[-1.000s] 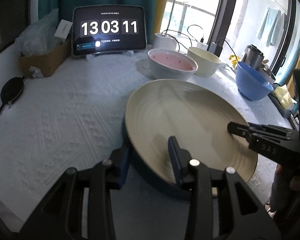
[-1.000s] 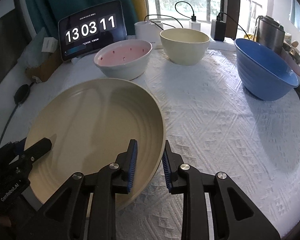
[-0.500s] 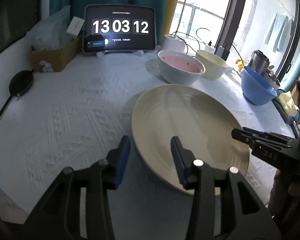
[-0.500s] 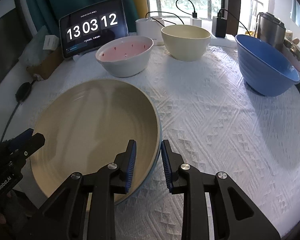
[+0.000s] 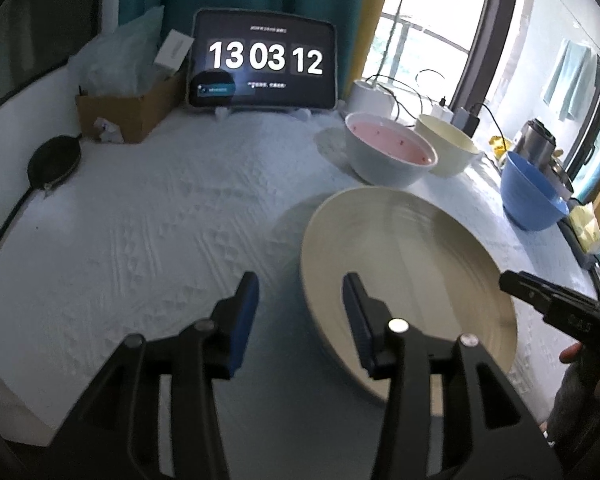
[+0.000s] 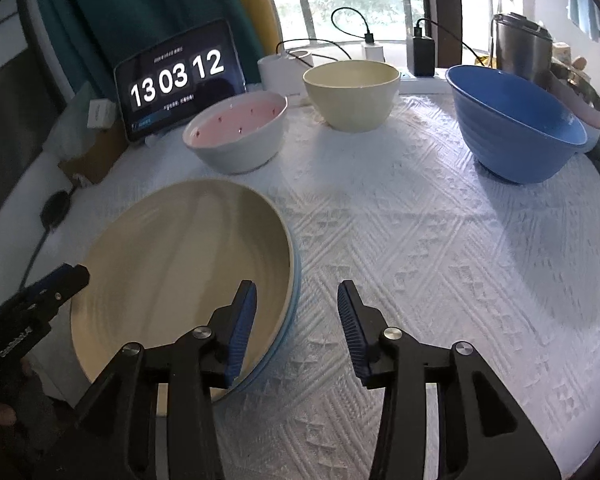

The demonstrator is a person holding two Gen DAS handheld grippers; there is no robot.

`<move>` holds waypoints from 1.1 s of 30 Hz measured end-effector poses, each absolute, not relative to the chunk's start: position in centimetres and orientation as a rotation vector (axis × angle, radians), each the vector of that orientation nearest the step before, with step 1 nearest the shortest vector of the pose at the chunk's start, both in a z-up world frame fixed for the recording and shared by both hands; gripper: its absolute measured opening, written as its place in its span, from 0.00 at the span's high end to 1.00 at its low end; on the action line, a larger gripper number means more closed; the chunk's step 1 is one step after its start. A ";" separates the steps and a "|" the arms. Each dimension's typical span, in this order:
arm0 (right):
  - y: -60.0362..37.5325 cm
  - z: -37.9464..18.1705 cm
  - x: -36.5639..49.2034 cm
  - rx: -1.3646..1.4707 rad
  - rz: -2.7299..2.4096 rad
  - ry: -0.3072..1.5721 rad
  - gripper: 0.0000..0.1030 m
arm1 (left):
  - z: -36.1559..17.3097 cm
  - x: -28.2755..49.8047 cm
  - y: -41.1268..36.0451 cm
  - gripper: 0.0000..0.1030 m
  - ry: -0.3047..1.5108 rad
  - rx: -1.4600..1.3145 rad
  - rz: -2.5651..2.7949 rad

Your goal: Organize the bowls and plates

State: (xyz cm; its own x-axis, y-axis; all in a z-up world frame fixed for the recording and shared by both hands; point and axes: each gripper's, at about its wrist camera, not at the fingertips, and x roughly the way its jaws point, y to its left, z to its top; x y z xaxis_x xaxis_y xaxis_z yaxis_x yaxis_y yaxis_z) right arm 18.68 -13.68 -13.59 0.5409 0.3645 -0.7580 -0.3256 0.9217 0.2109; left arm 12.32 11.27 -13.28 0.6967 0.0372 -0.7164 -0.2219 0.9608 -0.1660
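Plate (image 5: 412, 272) on cloth, left tool (image 5: 300, 308) and right tool (image 6: 296, 312) angled down, straddling rim, open

Left wrist view: close, angled down over the plate's (image 5: 412, 272) left rim, facing the tablet clock (image 5: 262, 66).
Right wrist view: close over its right rim, facing the window.
Shared: plate, bowls, clock.

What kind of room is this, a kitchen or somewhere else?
Probably a home, at a table by a balcony window. A white textured tablecloth carries a plate and bowls, with chargers on the sill and laundry hanging outside.
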 end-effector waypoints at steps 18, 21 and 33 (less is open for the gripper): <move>-13.0 -15.7 20.2 0.081 0.443 0.981 0.57 | -15.3 15.2 9.4 0.47 0.845 -0.182 0.086; -12.9 -15.8 20.4 0.087 0.453 0.980 0.57 | -15.4 15.3 8.9 0.47 0.845 -0.180 0.080; -11.8 -16.2 20.4 0.084 0.525 0.965 0.53 | -15.4 14.7 8.5 0.48 0.825 -0.208 0.097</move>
State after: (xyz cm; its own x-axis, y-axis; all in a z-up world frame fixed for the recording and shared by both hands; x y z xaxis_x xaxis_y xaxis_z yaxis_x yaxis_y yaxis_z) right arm 20.43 -11.84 -16.21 0.4550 0.4616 -0.7615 -0.3884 0.8724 0.2968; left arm 14.74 8.54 -15.43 0.6754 0.0047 -0.7375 -0.1664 0.9752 -0.1462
